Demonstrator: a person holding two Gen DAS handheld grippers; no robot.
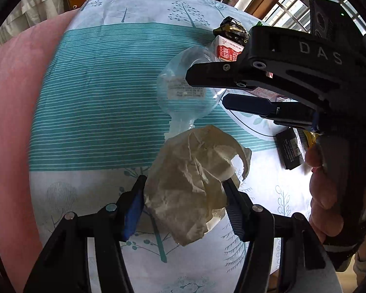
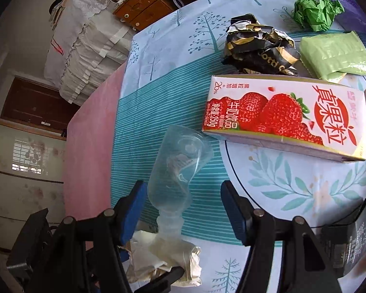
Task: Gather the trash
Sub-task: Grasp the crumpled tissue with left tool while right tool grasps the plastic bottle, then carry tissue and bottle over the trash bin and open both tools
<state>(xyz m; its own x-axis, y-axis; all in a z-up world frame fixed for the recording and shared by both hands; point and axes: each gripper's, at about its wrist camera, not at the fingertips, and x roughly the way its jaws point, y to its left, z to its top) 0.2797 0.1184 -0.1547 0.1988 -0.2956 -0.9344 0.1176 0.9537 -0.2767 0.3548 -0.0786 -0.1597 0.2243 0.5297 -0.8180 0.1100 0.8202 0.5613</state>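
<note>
Tree-print bedspread [image 1: 97,92] w/ teal stripes serves as work surface. Crumpled beige paper [image 1: 192,190] lies on it near front edge, clamped between left gripper [image 1: 183,195] pads. Clear plastic bottle [image 2: 178,168] just beyond paper, lying between right gripper [image 2: 180,207] fingers, jaws wide, not touching. Strawberry milk carton [image 2: 288,117], black-gold wrapper [image 2: 258,46], green paper ball [image 2: 317,9] further back.

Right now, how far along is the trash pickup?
Nothing looks collected yet. In hand: the left gripper is clamped on the crumpled paper; the right gripper straddles the clear bottle, open. Left on the bedsheet: strawberry milk carton, black wrapper, green paper ball, green packet.
</note>
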